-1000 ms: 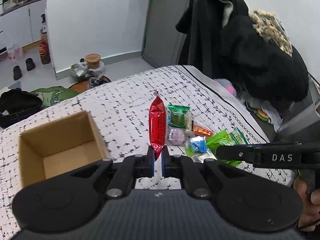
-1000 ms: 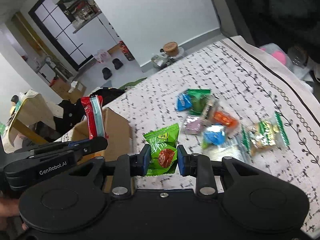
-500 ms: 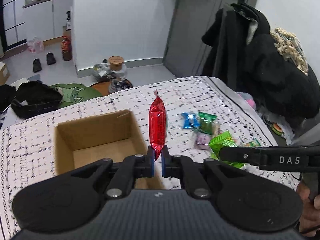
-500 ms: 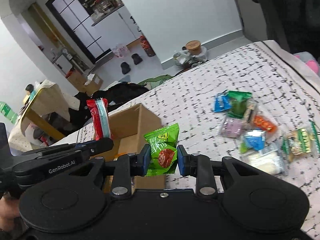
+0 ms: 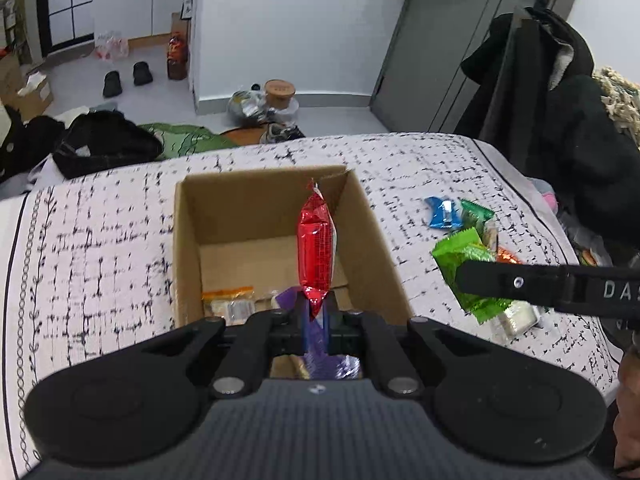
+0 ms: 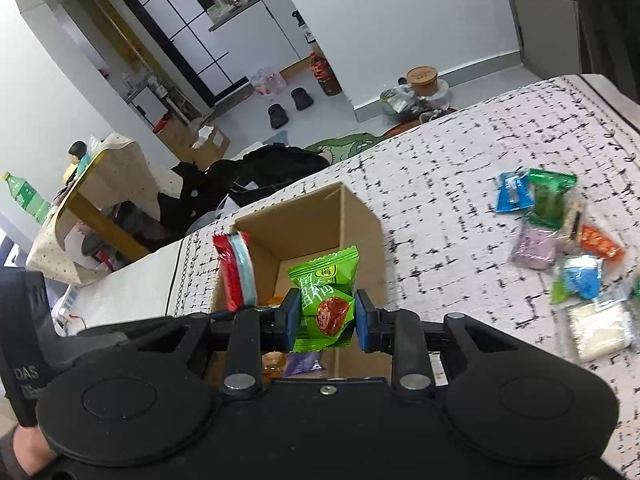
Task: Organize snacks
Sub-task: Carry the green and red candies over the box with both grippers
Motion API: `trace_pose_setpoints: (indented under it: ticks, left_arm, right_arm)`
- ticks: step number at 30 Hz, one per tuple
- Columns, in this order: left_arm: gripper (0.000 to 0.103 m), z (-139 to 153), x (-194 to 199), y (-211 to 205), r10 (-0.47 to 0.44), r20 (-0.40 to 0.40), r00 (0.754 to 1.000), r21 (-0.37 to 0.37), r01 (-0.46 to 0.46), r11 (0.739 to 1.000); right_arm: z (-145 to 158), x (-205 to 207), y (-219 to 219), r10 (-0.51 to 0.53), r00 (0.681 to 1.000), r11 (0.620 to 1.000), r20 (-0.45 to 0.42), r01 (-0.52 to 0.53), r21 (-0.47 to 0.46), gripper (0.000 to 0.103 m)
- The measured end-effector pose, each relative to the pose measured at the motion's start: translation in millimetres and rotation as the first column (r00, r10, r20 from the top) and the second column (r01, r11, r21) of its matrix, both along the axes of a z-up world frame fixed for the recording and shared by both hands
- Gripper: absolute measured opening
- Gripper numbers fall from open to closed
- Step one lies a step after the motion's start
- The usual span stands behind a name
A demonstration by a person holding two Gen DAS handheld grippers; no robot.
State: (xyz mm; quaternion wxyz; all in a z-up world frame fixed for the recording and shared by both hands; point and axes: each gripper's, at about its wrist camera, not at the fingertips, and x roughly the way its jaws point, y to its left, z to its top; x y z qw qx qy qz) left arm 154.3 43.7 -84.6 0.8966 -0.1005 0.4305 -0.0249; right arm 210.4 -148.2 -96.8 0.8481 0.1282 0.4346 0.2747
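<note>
My left gripper (image 5: 316,326) is shut on a red snack packet (image 5: 316,254) and holds it upright over the open cardboard box (image 5: 188,236). My right gripper (image 6: 327,322) is shut on a green snack packet (image 6: 325,300) and holds it above the same box (image 6: 360,220). The green packet also shows at the right in the left wrist view (image 5: 464,256), and the red packet at the left in the right wrist view (image 6: 234,270). An orange-edged packet (image 5: 228,300) and a purple packet (image 5: 288,298) lie in the box.
Several loose snack packets (image 6: 560,236) lie on the patterned white cloth (image 5: 100,248) to the right of the box. Dark coats (image 5: 560,128) hang beyond the table's right edge. Bags and shoes lie on the floor behind.
Both grippers have moved left from the pile of snacks, carrying their packets, and now hang over the box. The box has come to the middle of both views.
</note>
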Motion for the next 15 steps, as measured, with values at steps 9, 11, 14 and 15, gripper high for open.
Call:
trace_pose_setpoints:
  ticks: [9, 11, 14, 15]
  left_arm:
    - [0.006, -20.5, -10.1, 9.4, 0.005, -0.047, 0.999, -0.041, -0.007, 0.999]
    - [0.006, -23.7, -11.4, 10.5, 0.001, -0.057, 0.998, -0.049, -0.004, 0.999]
    - [0.006, -26.1, -14.8, 10.6, -0.012, -0.068, 0.998, -0.054, 0.008, 0.999]
    - [0.007, -25.7, -16.0, 9.9, -0.015, -0.069, 0.998, -0.049, 0.011, 0.999]
  right_arm:
    - [-4.9, 0.9, 15.7, 0.005, 1.000, 1.000, -0.009, -0.005, 0.002, 0.028]
    - [-7.5, 3.1, 15.3, -0.001, 1.000, 1.000, -0.017, 0.001, 0.001, 0.028]
    - [-10.9, 4.2, 16.6, -0.004, 1.000, 1.000, -0.031, 0.004, 0.001, 0.028]
    - [-11.0, 4.1, 18.3, -0.002, 0.999, 1.000, -0.032, 0.002, 0.002, 0.028]
